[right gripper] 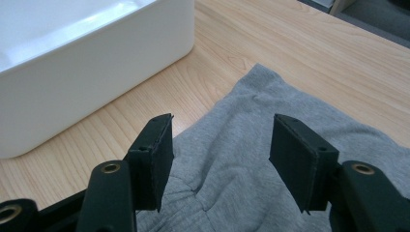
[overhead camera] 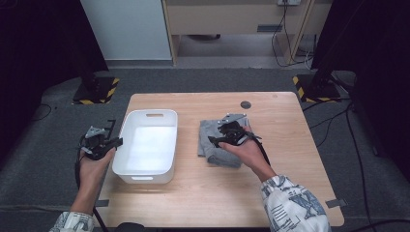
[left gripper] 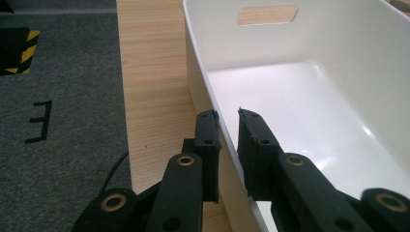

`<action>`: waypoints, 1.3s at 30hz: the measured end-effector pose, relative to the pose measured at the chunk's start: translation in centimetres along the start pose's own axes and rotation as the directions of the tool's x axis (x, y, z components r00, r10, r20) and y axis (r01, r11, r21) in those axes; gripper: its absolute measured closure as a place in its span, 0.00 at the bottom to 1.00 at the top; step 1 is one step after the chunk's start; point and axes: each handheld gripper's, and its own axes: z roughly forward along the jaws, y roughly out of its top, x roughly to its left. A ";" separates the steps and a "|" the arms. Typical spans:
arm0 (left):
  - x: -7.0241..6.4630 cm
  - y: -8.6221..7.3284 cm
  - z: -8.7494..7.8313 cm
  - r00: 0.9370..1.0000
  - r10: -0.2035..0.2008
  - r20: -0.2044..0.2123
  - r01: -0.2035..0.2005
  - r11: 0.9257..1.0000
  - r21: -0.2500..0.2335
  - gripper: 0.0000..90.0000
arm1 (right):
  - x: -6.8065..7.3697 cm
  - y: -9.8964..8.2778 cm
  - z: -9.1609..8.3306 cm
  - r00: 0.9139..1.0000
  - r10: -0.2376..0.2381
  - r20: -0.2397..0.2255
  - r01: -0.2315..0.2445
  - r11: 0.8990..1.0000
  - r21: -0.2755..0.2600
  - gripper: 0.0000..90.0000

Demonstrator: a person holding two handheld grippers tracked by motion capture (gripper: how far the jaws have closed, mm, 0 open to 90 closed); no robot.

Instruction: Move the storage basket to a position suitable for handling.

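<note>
2 grippers are in my hands at this table [overhead camera: 285, 111], with 1 white bin [overhead camera: 169, 145] and 1 folded grey cloth [overhead camera: 209, 131] on it. My left gripper [left gripper: 227, 116] sits at the bin's near left wall; its fingers [left gripper: 208, 140] stand only slightly apart, 1 outside the wall and 1 inside over the bin's bare white floor, straddling the rim, and I cannot tell whether the pads press on the plastic. My right gripper [right gripper: 220, 130] hangs low over the grey cloth, fingers [right gripper: 300, 154] well apart, the fabric lying beneath and between them without being pinched. The cloth lies on the table just to the right of the bin, close to it but with a strip of bare wood between. The bin has 1 handle slot [left gripper: 267, 14] visible in its far end wall, and nothing lies inside it. Around the table I see grey carpet [overhead camera: 48, 140], 2 black stands with yellow-striped bases [overhead camera: 96, 89] at the far corners, 1 small dark disc [overhead camera: 245, 104] near the table's far edge, and cables [overhead camera: 285, 43] trailing on the floor beyond. Nothing stands between the cloth and the bin.
</note>
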 end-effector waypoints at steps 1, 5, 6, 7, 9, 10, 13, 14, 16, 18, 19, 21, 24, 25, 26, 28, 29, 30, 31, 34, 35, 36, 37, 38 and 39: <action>-0.2 -0.1 0.0 1.000 -0.001 0.005 0.001 1.000 -0.004 0.87 | 0.0 0.0 0.0 1.000 0.002 0.003 -0.002 1.000 -0.003 0.45; -0.6 -0.3 -0.1 1.000 0.002 0.012 -0.002 1.000 -0.008 0.86 | -0.2 -0.1 -0.2 1.000 0.005 0.004 -0.005 1.000 -0.004 0.45; -0.6 -0.3 -0.1 1.000 0.002 0.012 -0.002 1.000 -0.008 0.86 | -0.3 -0.1 -0.3 1.000 0.006 0.005 -0.006 1.000 -0.006 0.45; -0.6 -0.3 -0.2 1.000 0.005 0.013 -0.005 1.000 -0.006 0.86 | -0.3 -0.1 -0.3 1.000 0.006 0.005 -0.006 1.000 -0.006 0.45; -0.9 -0.4 -0.2 1.000 0.010 0.019 -0.010 1.000 -0.006 0.86 | -0.5 -0.3 -0.4 1.000 0.011 0.009 -0.011 1.000 -0.006 0.45; -0.9 -0.4 -0.2 1.000 0.010 0.019 -0.010 1.000 -0.006 0.86 | -0.5 -0.3 -0.4 1.000 0.011 0.009 -0.011 1.000 -0.006 0.45; -1.3 -0.5 -0.2 1.000 0.018 0.024 -0.018 1.000 -0.009 0.85 | -0.7 -0.5 -0.5 1.000 0.017 0.013 -0.017 1.000 -0.008 0.44; -1.5 -0.5 -0.2 0.999 0.019 0.027 -0.019 1.000 -0.009 0.85 | -0.7 -0.5 -0.6 1.000 0.017 0.014 -0.017 1.000 -0.008 0.44; -1.6 -0.5 -0.2 0.999 0.020 0.029 -0.020 1.000 -0.010 0.85 | -0.8 -0.6 -0.7 1.000 0.019 0.018 -0.019 1.000 -0.010 0.43; -1.8 -0.6 -0.2 0.999 0.026 0.032 -0.026 1.000 -0.009 0.85 | -1.0 -0.6 -0.8 1.000 0.022 0.019 -0.022 1.000 -0.009 0.43; -2.0 -0.6 -0.2 0.999 0.028 0.035 -0.028 1.000 -0.010 0.85 | -1.0 -0.7 -0.9 0.999 0.025 0.021 -0.025 1.000 -0.011 0.43; -2.1 -0.6 -0.2 0.999 0.031 0.036 -0.031 0.999 -0.008 0.85 | -1.1 -0.7 -0.9 0.999 0.026 0.022 -0.026 1.000 -0.011 0.43; -2.5 -0.7 -0.3 0.998 0.039 0.041 -0.039 0.999 -0.008 0.84 | -1.2 -0.7 -1.0 0.999 0.029 0.025 -0.029 0.999 -0.013 0.42; -2.6 -0.7 -0.3 0.998 0.044 0.045 -0.044 0.999 -0.007 0.84 | -1.3 -0.8 -1.1 0.999 0.028 0.026 -0.028 1.000 -0.014 0.42; -2.6 -0.7 -0.3 0.998 0.044 0.045 -0.044 0.999 -0.007 0.84 | -1.3 -0.8 -1.1 0.999 0.028 0.026 -0.028 1.000 -0.014 0.42; -2.9 -0.8 -0.3 0.998 0.051 0.049 -0.051 0.999 -0.005 0.84 | -1.4 -0.8 -1.2 0.999 0.028 0.027 -0.028 1.000 -0.013 0.42; -2.9 -0.8 -0.3 0.998 0.051 0.049 -0.051 0.999 -0.005 0.84 | -1.4 -0.8 -1.2 0.999 0.028 0.027 -0.028 1.000 -0.013 0.42; -2.9 -0.8 -0.4 0.997 0.052 0.051 -0.052 0.999 -0.005 0.84 | -1.4 -0.8 -1.2 0.999 0.031 0.029 -0.030 0.999 -0.015 0.42; -2.9 -0.8 -0.4 0.997 0.052 0.051 -0.052 0.999 -0.005 0.84 | -1.4 -0.8 -1.2 0.999 0.031 0.029 -0.030 0.999 -0.015 0.42; -3.2 -0.9 -0.4 0.997 0.056 0.056 -0.056 0.998 -0.006 0.84 | -1.5 -0.9 -1.2 0.999 0.033 0.031 -0.033 0.999 -0.014 0.41; -3.2 -0.9 -0.4 0.997 0.056 0.056 -0.056 0.998 -0.006 0.83 | -1.5 -0.9 -1.2 0.999 0.034 0.032 -0.033 0.999 -0.014 0.41; -3.2 -0.9 -0.4 0.997 0.057 0.056 -0.057 0.998 -0.005 0.83 | -1.5 -0.9 -1.2 0.999 0.034 0.032 -0.033 0.999 -0.014 0.41; -3.3 -0.9 -0.4 0.997 0.058 0.057 -0.058 0.998 -0.005 0.83 | -1.5 -0.9 -1.2 0.999 0.033 0.032 -0.032 0.999 -0.015 0.41; -3.3 -0.9 -0.4 0.997 0.058 0.057 -0.058 0.998 -0.005 0.83 | -1.5 -0.9 -1.2 0.999 0.031 0.032 -0.031 0.999 -0.014 0.41; -3.4 -0.9 -0.4 0.997 0.058 0.057 -0.058 0.998 -0.005 0.83 | -1.5 -1.0 -1.2 0.999 0.032 0.033 -0.031 0.999 -0.014 0.41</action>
